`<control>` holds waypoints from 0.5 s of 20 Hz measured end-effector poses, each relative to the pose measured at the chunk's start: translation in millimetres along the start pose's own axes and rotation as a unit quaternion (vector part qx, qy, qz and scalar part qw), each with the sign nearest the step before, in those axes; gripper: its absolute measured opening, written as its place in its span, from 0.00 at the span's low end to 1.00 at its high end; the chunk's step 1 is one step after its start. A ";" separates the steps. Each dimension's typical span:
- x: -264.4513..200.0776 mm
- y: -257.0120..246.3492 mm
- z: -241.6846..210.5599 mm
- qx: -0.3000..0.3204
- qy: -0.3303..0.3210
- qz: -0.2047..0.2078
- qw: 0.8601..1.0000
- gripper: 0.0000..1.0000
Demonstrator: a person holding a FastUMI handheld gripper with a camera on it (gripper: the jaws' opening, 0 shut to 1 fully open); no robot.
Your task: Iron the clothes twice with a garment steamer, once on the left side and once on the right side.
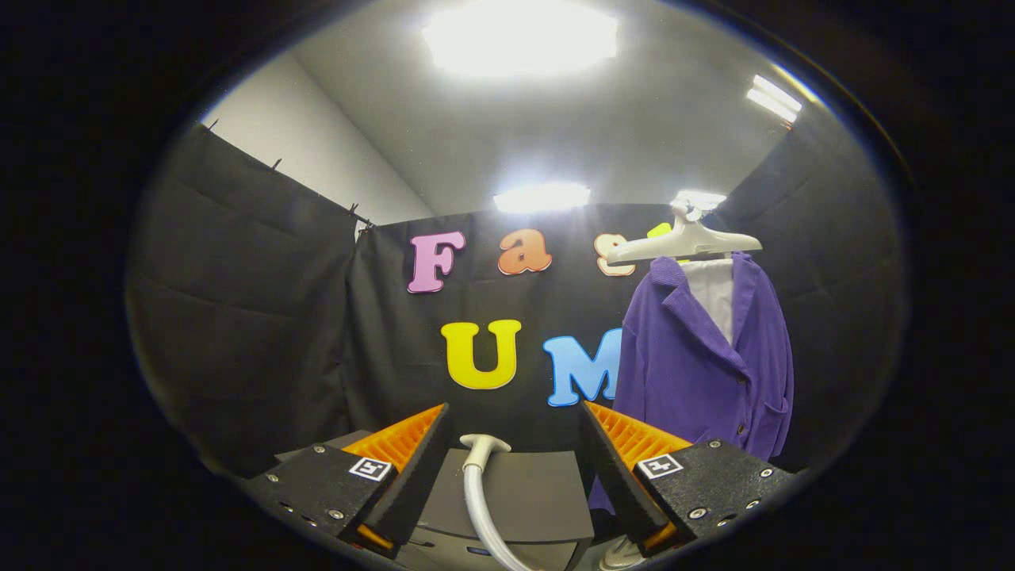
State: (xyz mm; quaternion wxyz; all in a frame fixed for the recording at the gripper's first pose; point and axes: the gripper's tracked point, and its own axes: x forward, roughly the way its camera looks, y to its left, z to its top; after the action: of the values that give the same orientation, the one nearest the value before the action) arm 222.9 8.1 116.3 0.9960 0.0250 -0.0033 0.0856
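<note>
A purple jacket hangs on a white hanger beyond my right finger, against the black cloth wall, with a white garment under it at the collar. Between my fingers, low down, a grey hose with a white curved end rises over a grey box-like base unit. A small part of a pale rounded object shows under my right finger. My gripper stands open, fingers wide apart, with nothing pressed between them. The jacket lies farther ahead and to the right of the fingers.
Black cloth walls close the booth on the left, back and right. A white wall and a ceiling with bright lights rise above them. The grey base unit sits directly under the fingers.
</note>
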 end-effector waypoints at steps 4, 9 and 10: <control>39.2 12.4 -7.0 0.013 0.037 0.025 0.999 0.96; 88.3 18.8 -24.3 0.012 0.086 0.043 0.995 0.96; 98.5 20.8 -28.6 0.013 0.099 0.047 0.994 0.96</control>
State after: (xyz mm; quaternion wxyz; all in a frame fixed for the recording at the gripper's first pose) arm 316.4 46.8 89.8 0.9860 0.0290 0.0949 0.1341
